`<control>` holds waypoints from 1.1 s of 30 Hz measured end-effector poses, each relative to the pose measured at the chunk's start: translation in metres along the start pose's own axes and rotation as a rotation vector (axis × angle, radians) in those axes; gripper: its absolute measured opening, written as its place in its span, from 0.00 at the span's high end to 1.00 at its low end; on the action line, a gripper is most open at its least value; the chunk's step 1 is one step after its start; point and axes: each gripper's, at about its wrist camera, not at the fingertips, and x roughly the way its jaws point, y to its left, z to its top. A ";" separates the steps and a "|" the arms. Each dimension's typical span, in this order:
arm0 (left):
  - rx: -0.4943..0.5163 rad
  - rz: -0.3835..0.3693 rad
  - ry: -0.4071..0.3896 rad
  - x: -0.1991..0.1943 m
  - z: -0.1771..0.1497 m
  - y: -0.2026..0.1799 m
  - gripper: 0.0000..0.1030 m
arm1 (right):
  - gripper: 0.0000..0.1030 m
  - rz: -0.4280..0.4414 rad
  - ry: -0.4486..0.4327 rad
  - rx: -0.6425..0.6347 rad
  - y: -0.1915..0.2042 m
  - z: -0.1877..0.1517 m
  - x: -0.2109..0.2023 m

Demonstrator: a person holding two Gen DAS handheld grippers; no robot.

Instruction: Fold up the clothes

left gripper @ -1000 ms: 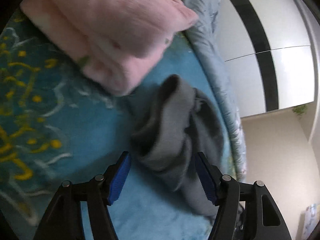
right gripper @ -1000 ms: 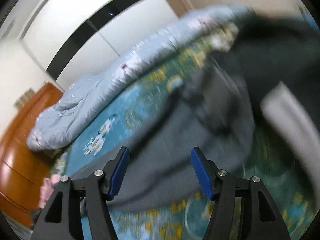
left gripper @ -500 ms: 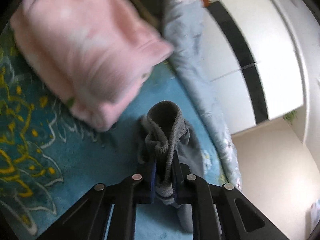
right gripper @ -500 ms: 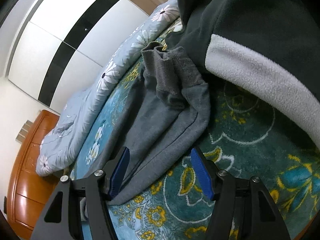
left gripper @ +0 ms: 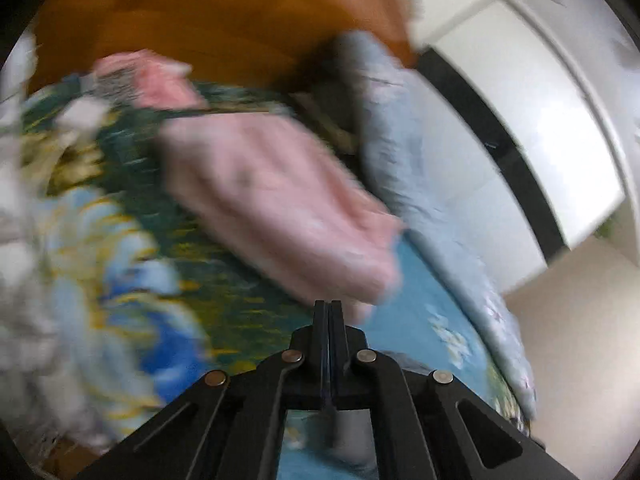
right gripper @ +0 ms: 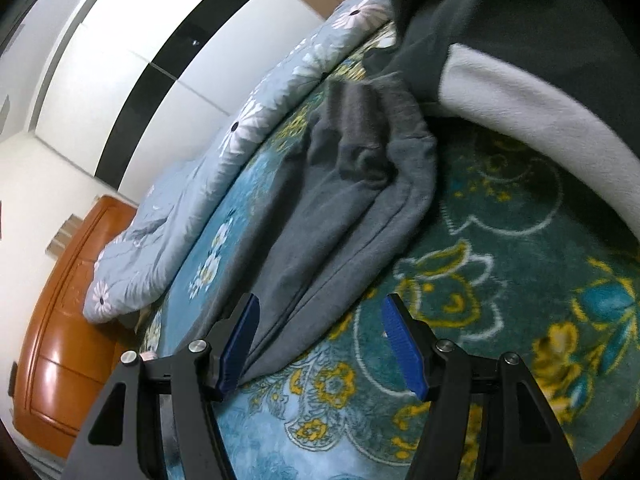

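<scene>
— While ur left gripper is clenched tight, what's done?
— Pink garment looks folded, imo. Grey garment lies rumpled on the bedspread, its edge btw ur right gripper's spread jaws, not gripped. Can't tell if left pinches cloth.

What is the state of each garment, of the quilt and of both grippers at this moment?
left gripper, shut; no cloth visible between the jaws.
right gripper, open, over the grey garment's edge.
grey garment, laid out long on the bed, cuff end crumpled.
pink garment, folded, lying on the bed.
dark fleece, heaped, not folded.
quilt, bunched along the bed's far side.
</scene>
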 end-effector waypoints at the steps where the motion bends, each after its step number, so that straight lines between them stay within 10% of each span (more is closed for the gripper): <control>1: -0.021 -0.001 0.019 0.003 0.001 0.005 1.00 | 0.37 0.002 0.007 0.000 0.002 0.000 0.006; 15: 0.242 -0.241 0.330 0.077 -0.071 -0.095 0.99 | 0.37 -0.178 -0.079 -0.009 0.004 0.068 0.049; 24: 0.303 -0.214 0.456 0.111 -0.100 -0.124 0.96 | 0.39 -0.260 -0.101 -0.065 -0.011 0.109 0.064; 29: 0.294 -0.211 0.477 0.121 -0.103 -0.125 0.92 | 0.94 -0.194 -0.080 -0.064 -0.011 0.118 0.060; 33: 0.290 -0.225 0.472 0.119 -0.101 -0.123 0.92 | 0.94 -0.106 -0.110 -0.044 0.001 0.130 0.036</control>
